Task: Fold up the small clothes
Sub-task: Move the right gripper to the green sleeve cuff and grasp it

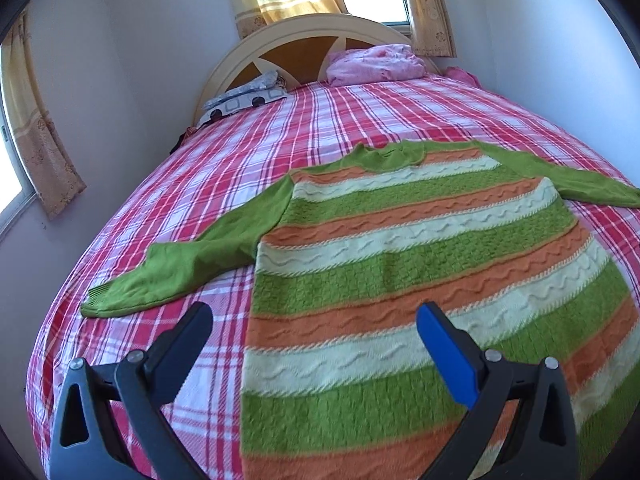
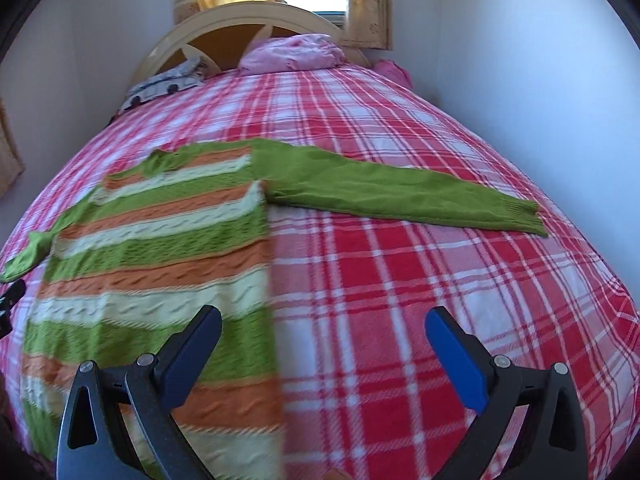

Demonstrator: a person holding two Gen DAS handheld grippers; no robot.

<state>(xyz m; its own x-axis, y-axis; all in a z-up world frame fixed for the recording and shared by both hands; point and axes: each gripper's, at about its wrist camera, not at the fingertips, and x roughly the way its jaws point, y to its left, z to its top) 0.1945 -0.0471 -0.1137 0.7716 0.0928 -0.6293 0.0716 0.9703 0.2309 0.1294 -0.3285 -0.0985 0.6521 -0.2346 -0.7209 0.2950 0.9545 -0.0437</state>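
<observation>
On the bed (image 1: pixel 304 120), a striped sweater (image 1: pixel 400 264) lies flat on the plaid cover, both green sleeves stretched out to the sides. Left gripper (image 1: pixel 314 320) hangs above the sweater's left edge near the hem, fingers (image 1: pixel 444 344) spread, holding nothing. Right gripper (image 2: pixel 324 324) hangs over the sweater's right edge, fingers (image 2: pixel 456 352) spread and empty. Pillows (image 2: pixel 296 54) sit by the headboard.
</observation>
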